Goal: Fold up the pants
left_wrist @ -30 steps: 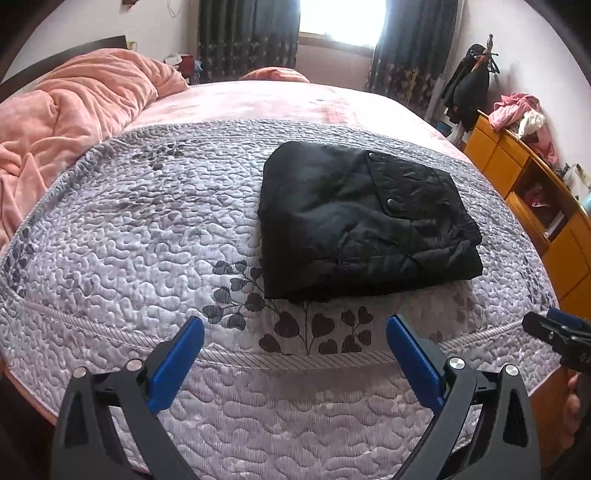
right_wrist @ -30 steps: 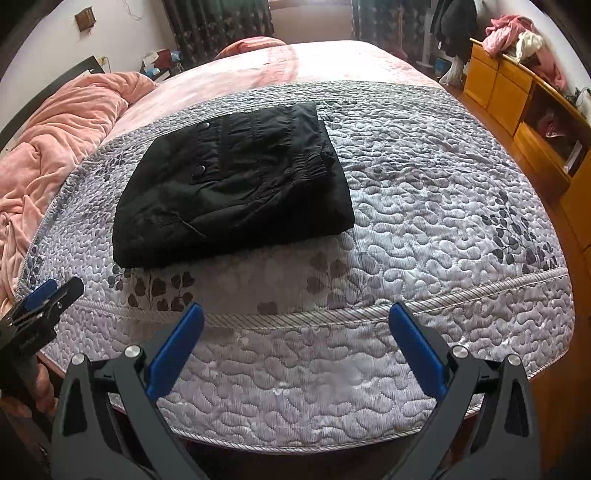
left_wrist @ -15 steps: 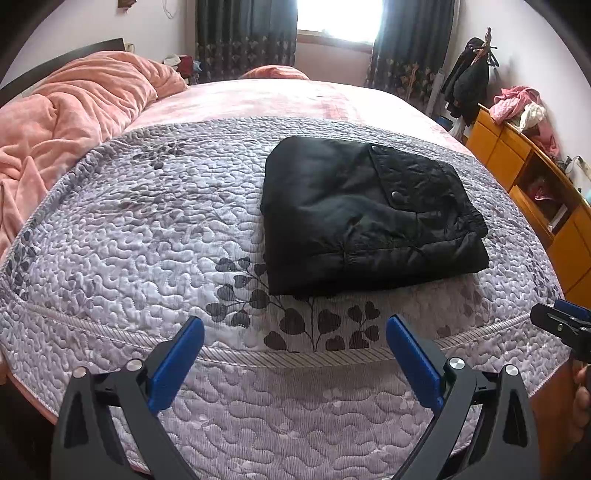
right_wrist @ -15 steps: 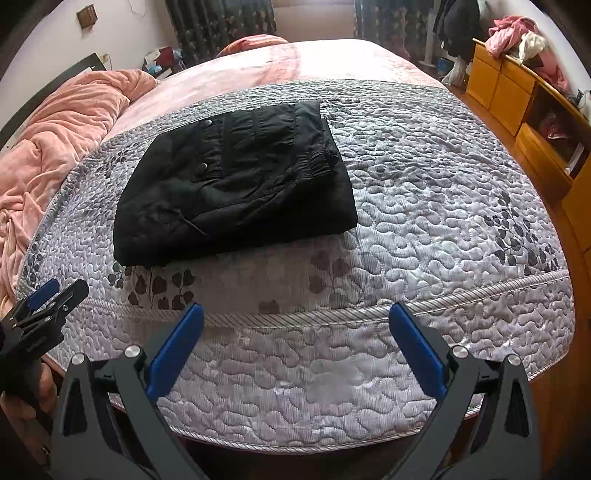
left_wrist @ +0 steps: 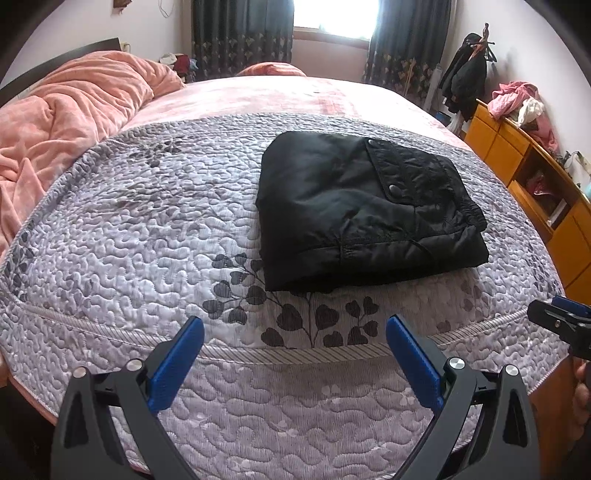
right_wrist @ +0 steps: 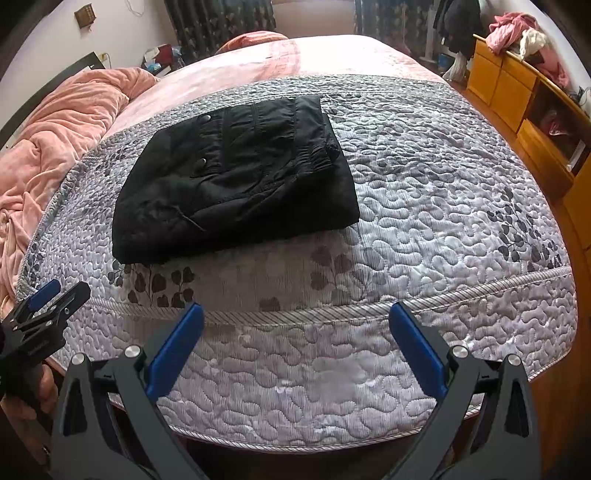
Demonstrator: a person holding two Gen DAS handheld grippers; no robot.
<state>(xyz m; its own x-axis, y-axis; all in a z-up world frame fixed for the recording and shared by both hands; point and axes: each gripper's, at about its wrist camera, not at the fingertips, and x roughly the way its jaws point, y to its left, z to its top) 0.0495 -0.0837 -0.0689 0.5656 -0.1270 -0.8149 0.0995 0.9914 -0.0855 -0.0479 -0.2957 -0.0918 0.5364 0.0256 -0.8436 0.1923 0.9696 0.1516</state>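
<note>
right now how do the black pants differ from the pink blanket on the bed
The black pants are folded into a compact, flat rectangle; the pink blanket lies bunched in loose rumpled heaps. The pants sit on the grey quilted bedspread near the foot edge; the blanket is piled along the far left side, by the headboard. The pants look thin and slightly shiny; the blanket looks thick and fuzzy. Both rest on the bed, touched by neither gripper.

Daylight pours in from the window [left_wrist: 334, 16], which is totally blown out, so the room is bright with only soft shadows. Heavy fisheye bending plus dark vignetted corners in both views, otherwise pretty sharp.
</note>
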